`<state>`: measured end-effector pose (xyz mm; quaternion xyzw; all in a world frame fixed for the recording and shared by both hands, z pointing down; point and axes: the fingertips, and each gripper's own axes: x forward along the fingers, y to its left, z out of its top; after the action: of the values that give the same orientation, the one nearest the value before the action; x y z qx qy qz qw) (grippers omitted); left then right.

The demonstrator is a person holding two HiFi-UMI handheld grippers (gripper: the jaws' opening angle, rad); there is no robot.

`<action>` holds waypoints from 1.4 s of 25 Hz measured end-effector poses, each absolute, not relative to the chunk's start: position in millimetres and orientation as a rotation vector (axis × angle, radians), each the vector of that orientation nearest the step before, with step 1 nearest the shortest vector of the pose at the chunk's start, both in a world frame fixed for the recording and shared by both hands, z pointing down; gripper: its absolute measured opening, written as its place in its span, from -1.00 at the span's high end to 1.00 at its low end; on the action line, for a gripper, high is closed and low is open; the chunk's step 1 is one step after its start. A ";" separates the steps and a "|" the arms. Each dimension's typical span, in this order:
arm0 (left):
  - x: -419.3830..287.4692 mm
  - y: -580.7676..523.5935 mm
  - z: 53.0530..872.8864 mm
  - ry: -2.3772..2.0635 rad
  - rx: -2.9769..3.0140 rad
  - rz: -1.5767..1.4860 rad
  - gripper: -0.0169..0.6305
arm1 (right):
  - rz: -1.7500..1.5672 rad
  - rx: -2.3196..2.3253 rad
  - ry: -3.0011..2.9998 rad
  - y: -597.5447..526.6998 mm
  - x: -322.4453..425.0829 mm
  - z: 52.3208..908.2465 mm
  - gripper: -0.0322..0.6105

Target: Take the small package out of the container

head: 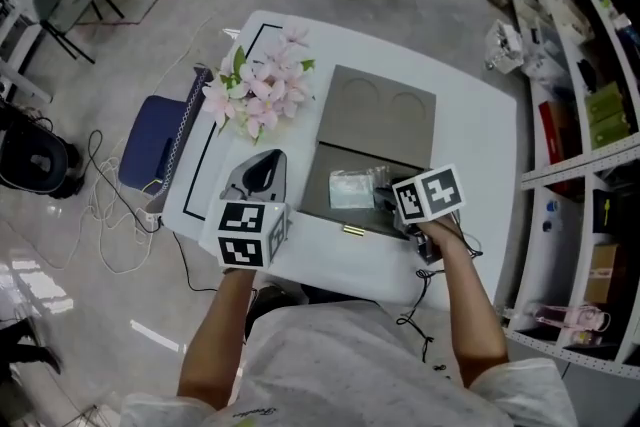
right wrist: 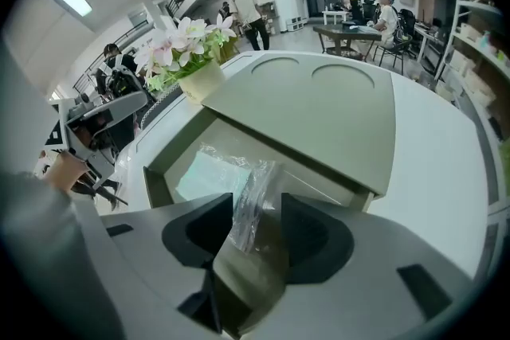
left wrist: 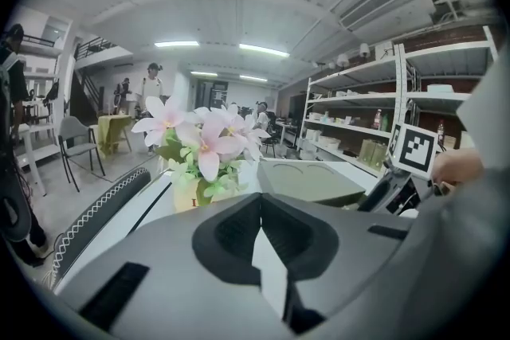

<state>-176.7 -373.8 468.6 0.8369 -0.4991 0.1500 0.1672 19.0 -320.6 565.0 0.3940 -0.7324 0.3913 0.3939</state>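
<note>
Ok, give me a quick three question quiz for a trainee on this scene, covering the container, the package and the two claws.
1. True or false: the small package lies on the table, outside the container.
2. Which claw has the package's clear wrapping between its jaws? A) left claw B) right claw C) neither
3. What stands on the table beside the container's open lid, on the person's left?

Key:
1. False, it lies inside the container.
2. B
3. The pink flowers.
</note>
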 end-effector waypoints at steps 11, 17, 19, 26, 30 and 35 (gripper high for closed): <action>-194.3 -383.2 468.6 -1.281 2.450 0.437 0.94 | 0.994 1.010 -1.759 -323.7 12.9 573.5 0.88; -194.6 -383.1 466.8 -1.197 2.503 0.454 0.94 | 1.012 1.077 -1.754 -318.0 12.6 567.7 0.88; -195.4 -382.9 465.4 -1.174 2.517 0.457 0.94 | 1.010 1.112 -1.761 -315.8 11.1 563.1 0.88; -193.1 -376.6 457.1 -1.087 2.566 0.445 0.94 | 0.956 1.273 -1.831 -306.6 3.2 530.6 0.88; -190.4 -371.6 446.3 -1.039 2.617 0.446 0.94 | 0.920 1.358 -1.882 -301.0 -4.4 508.2 0.88; -189.1 -362.2 431.5 -0.988 2.671 0.436 0.94 | 0.851 1.472 -1.938 -290.2 -14.3 480.8 0.88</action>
<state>-189.1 -362.2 431.5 0.9192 -0.3402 0.1500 0.1299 -14.3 -290.2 480.8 0.5484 -0.7222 0.3169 0.2779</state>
